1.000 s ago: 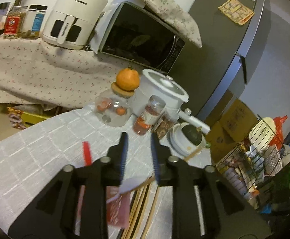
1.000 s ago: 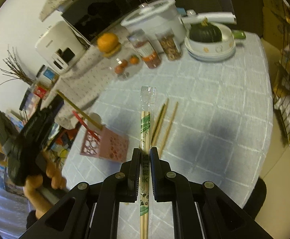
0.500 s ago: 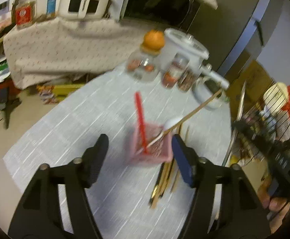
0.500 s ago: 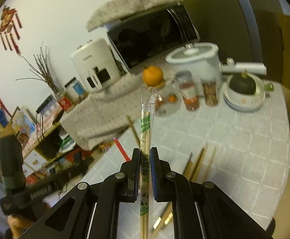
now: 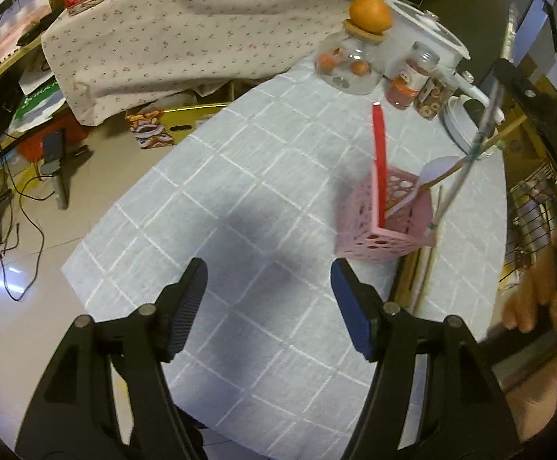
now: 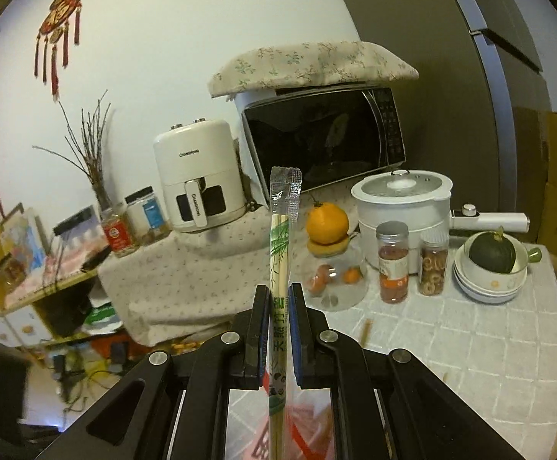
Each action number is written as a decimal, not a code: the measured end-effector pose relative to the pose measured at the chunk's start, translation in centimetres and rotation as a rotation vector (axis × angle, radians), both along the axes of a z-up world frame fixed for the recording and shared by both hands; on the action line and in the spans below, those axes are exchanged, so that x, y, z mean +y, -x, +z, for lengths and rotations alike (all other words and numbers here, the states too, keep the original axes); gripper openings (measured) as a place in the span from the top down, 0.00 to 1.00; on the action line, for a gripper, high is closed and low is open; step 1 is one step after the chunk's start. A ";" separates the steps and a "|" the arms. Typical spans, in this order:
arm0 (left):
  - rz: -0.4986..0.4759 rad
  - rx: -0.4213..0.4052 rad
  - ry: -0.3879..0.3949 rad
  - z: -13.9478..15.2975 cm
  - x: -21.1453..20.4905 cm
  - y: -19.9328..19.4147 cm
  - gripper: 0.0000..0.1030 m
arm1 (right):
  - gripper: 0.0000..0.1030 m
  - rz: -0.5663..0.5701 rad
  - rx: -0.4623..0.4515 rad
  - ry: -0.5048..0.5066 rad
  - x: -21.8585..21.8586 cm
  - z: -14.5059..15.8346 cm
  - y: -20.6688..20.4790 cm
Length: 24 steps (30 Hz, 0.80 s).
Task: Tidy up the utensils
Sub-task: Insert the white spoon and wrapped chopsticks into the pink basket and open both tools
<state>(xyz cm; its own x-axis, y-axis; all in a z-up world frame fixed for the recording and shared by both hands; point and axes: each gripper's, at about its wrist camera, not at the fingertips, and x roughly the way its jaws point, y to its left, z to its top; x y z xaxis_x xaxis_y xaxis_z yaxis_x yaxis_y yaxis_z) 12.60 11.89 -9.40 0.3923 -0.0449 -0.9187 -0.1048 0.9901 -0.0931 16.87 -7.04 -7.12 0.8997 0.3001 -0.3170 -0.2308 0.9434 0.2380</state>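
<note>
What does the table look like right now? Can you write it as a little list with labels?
right gripper: shut on wrapped chopsticks, held upright
left gripper: open, nothing between its fingers, over the tablecloth
pink holder: holds a red utensil, a white spoon and one chopstick
loose chopsticks: lying beside the holder
back of table: orange on a jar, white pot, squash in a bowl

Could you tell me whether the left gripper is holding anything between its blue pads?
No, the left gripper stands open with only the grey checked tablecloth visible between its fingers.
</note>
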 end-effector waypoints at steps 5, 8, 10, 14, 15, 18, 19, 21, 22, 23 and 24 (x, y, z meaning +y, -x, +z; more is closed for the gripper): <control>0.008 0.002 -0.006 0.2 0.3 0.2 0.34 | 0.90 -0.024 -0.059 0.090 2.5 -1.9 -0.5; 0.000 0.009 0.019 0.1 0.2 0.2 0.34 | 0.90 -0.042 -0.081 0.120 3.3 -2.7 -0.6; -0.007 0.015 0.018 0.1 0.1 0.1 0.34 | 0.90 -0.038 -0.074 0.123 3.5 -3.0 -0.6; 0.000 0.014 0.005 0.1 0.1 0.0 0.34 | 0.88 -0.020 -0.062 0.127 3.4 -3.5 0.0; 0.002 0.014 0.006 0.1 0.0 -0.1 0.34 | 0.85 -0.017 -0.058 0.129 3.3 -3.4 0.2; 0.002 0.011 0.009 0.2 -0.2 -0.1 0.34 | 0.65 -0.003 -0.043 0.110 2.6 -2.8 0.7; -0.001 0.009 0.010 0.2 -0.4 -0.1 0.34 | 0.63 0.000 -0.041 0.101 2.3 -2.4 0.9; -0.008 0.005 0.013 0.3 -0.8 0.0 0.34 | 0.59 0.005 -0.035 0.090 1.5 -1.3 1.4; -0.013 0.002 0.016 0.3 -1.0 0.0 0.33 | 0.58 0.008 -0.032 0.085 1.2 -1.0 1.6; -0.018 -0.002 0.020 0.4 -1.2 0.0 0.33 | 0.53 0.014 -0.026 0.077 0.6 -0.2 2.0; -0.022 -0.006 0.024 0.5 -1.6 0.0 0.29 | 0.48 0.016 -0.021 0.075 0.2 0.3 2.2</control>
